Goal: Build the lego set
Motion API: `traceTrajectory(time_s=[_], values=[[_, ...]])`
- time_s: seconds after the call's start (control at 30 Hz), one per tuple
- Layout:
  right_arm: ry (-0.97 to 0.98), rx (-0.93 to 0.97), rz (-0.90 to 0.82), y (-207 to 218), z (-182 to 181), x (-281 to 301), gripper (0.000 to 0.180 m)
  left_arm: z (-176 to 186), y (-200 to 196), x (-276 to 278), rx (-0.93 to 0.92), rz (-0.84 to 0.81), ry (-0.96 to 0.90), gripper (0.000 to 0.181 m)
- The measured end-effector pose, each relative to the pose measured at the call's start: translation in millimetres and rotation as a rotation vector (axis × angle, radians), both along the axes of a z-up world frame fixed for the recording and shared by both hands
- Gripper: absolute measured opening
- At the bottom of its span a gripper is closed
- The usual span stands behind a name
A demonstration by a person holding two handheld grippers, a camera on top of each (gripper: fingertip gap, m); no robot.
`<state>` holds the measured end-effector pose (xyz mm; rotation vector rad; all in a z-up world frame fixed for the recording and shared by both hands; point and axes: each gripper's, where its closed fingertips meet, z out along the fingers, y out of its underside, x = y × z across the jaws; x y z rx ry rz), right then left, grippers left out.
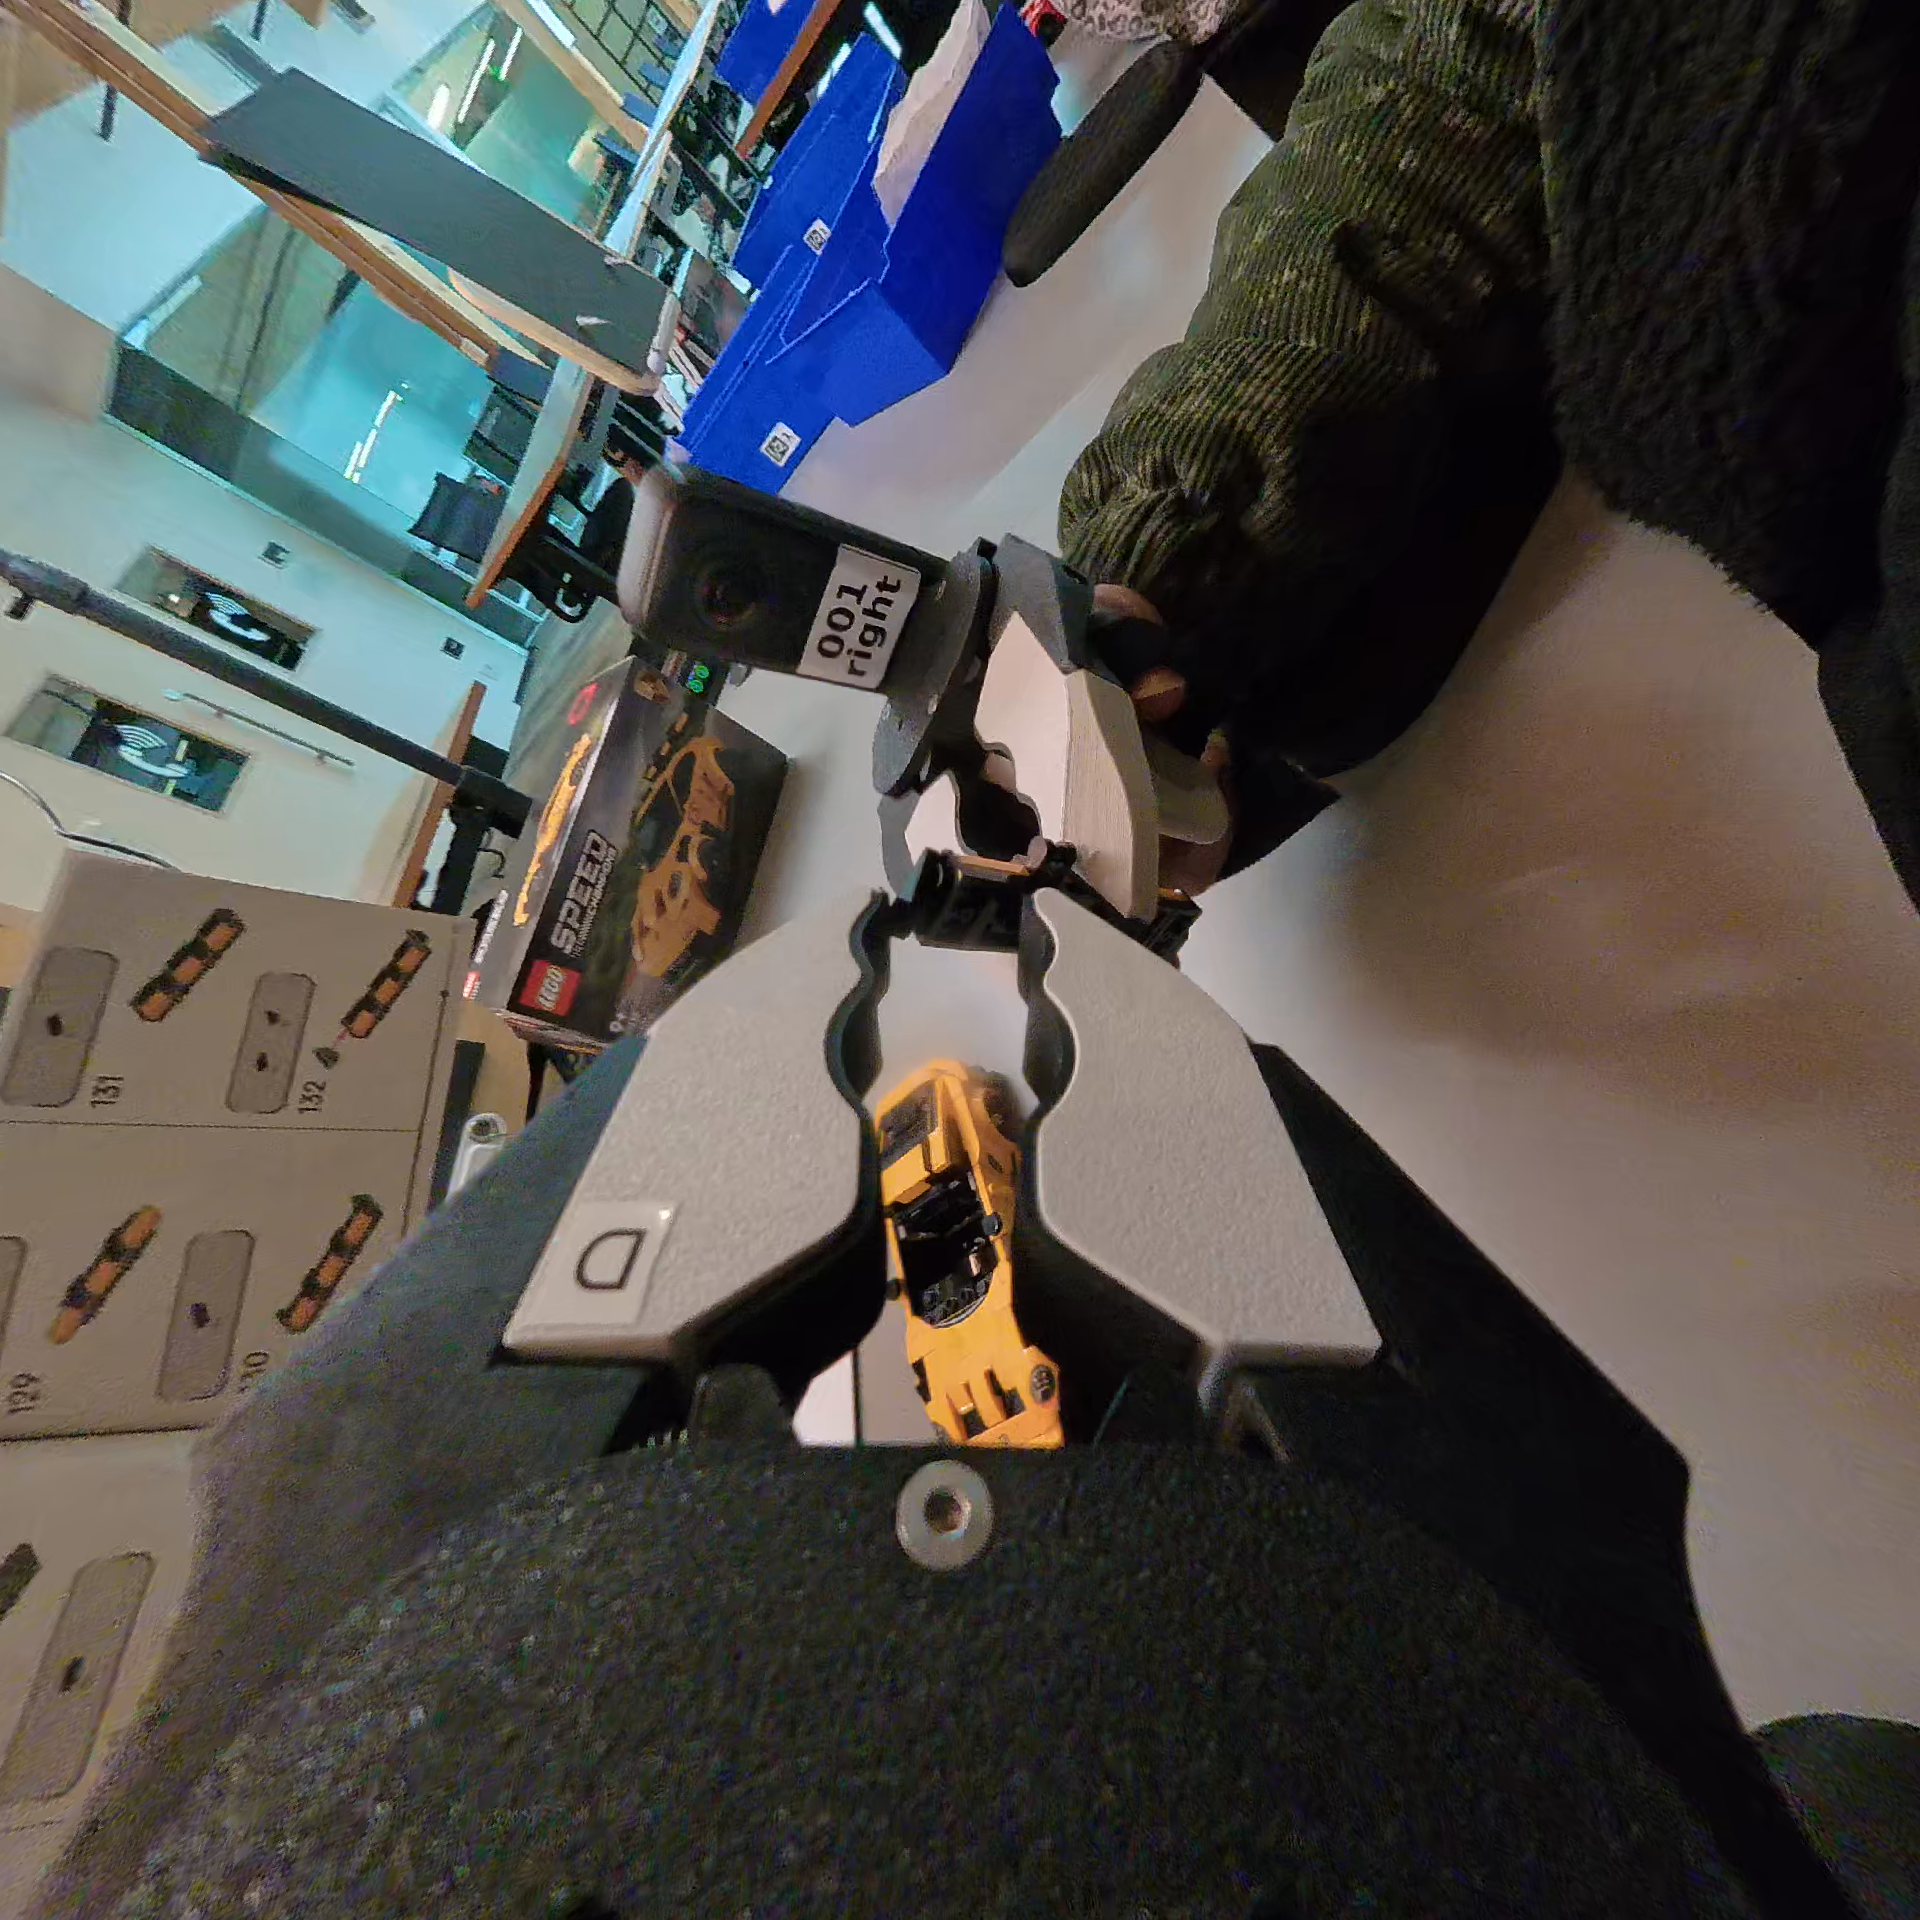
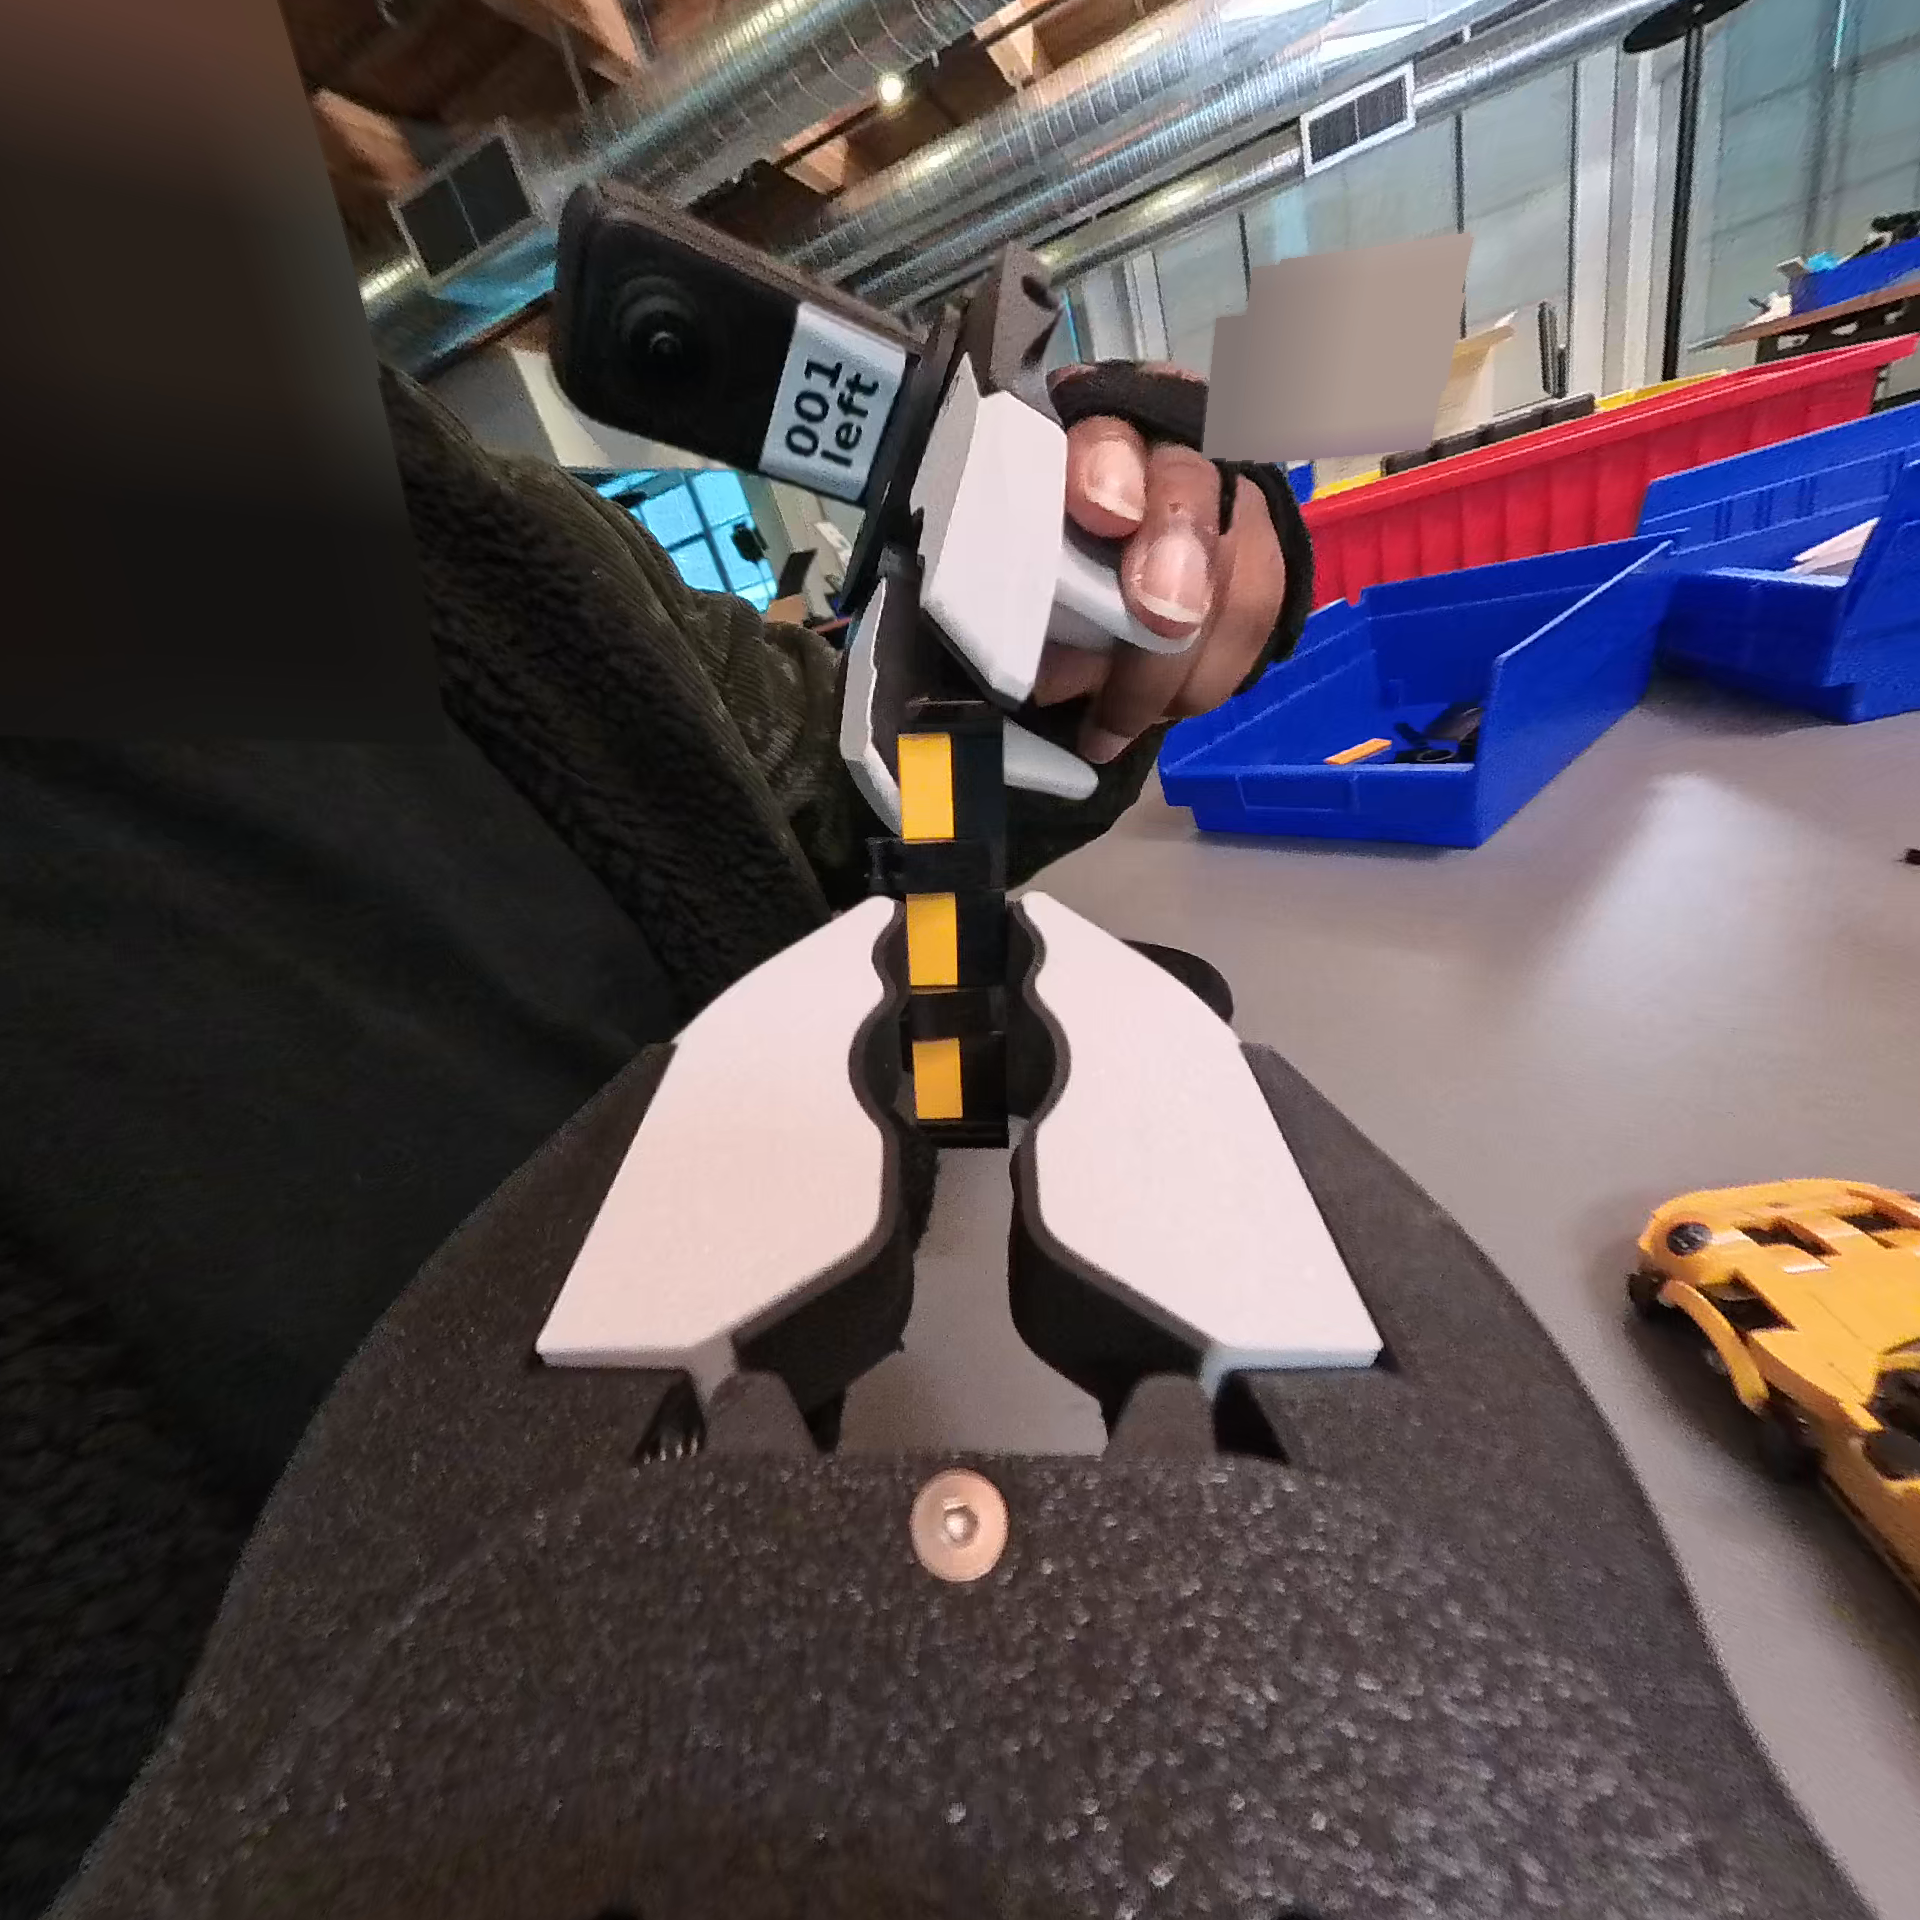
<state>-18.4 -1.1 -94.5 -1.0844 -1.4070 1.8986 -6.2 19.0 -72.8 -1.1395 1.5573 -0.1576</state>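
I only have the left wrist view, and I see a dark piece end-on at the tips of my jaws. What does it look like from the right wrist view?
Observer: It is a long black strip carrying three yellow tiles along one face.
Operator: Who is holding it?
Observer: Both. The right gripper clamps its near part and the left gripper its far end.
Operator: Any loose parts nearby?
Observer: An open blue bin on the table holds an orange piece and a few black ones.
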Motion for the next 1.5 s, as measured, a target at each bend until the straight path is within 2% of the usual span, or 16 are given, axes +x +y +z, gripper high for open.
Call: traceTrajectory(time_s=[0.3, 1.17, 1.3, 1.5], values=[[0.013, -0.028, 0.028, -5, 6, 2, 0.017, 6, -3, -2, 0.071, 0.017, -0.005, 0.017], [-0.032, -0.003, 0.043, -9, -5, -1, 0.017, -3, -6, -4, 0.071, 0.014, 0.044, 0.016], [-0.034, -0.024, 0.064, -9, -4, 0, 0.017, -2, -6, -3, 0.023, 0.016, 0.007, 0.017], [-0.052, 0.031, 0.054, -10, -10, 0, 0.017, 5, -15, -2, -0.163, -0.055, -0.122, 0.027]])
